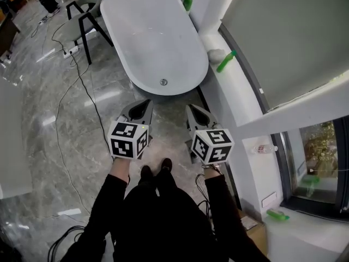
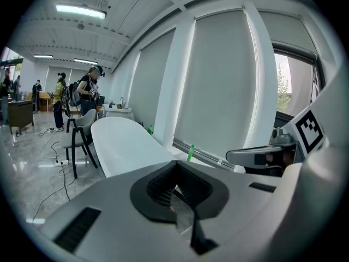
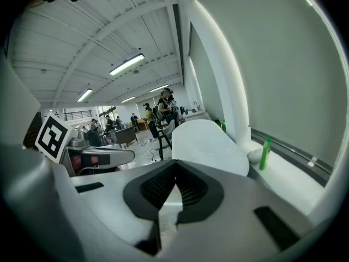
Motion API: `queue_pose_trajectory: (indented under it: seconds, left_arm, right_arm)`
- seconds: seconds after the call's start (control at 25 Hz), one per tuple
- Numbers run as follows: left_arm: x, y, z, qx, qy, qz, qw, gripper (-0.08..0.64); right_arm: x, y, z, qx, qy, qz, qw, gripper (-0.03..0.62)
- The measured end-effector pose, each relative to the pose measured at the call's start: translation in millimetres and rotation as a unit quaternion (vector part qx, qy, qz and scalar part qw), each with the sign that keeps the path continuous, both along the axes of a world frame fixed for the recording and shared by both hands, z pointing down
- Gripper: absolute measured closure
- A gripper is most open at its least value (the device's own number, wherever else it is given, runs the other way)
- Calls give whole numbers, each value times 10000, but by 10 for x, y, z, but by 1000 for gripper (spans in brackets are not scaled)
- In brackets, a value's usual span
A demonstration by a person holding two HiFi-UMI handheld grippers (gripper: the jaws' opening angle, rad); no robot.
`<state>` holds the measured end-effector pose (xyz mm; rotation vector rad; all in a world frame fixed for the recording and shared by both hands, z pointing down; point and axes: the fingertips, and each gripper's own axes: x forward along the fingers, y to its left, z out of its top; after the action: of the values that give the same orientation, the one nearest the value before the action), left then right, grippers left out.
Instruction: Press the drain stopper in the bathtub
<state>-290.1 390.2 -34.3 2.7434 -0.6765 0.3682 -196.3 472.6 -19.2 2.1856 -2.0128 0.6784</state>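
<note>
A white oval bathtub (image 1: 152,31) stands on the marble floor ahead of me. Its small round metal drain stopper (image 1: 163,82) sits in the tub bottom at the near end. Both grippers hover above the floor just short of the tub's near rim. My left gripper (image 1: 145,103) is shut with nothing in it, and my right gripper (image 1: 192,109) is shut and empty too. The left gripper view shows the left gripper (image 2: 175,165) pointing over the bathtub (image 2: 125,141). From the right gripper (image 3: 175,165) the bathtub (image 3: 204,138) also shows. Neither gripper view shows the stopper.
A white window ledge (image 1: 240,100) runs along the tub's right side with a green bottle (image 1: 226,61) on it. A grey chair (image 1: 82,23) and a power strip (image 1: 71,51) with cables stand left of the tub. A cardboard box (image 1: 252,227) sits by my right foot.
</note>
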Motion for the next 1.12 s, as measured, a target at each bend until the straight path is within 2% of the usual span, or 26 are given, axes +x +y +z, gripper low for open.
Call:
queue_pose_trajectory:
  seconds: [0.24, 0.64, 1.12]
  left_arm:
    - [341, 5, -11, -24, -38, 14, 10000, 555]
    - [734, -83, -146, 40, -181, -50, 9998, 555]
    - [863, -200, -123, 111, -390, -104, 9991, 555]
  right_arm:
    - [371, -94, -97, 142, 142, 18, 9998, 592]
    - [757, -179, -213, 200, 132, 157, 9996, 591]
    - [893, -312, -207, 129, 43, 99, 9999, 592]
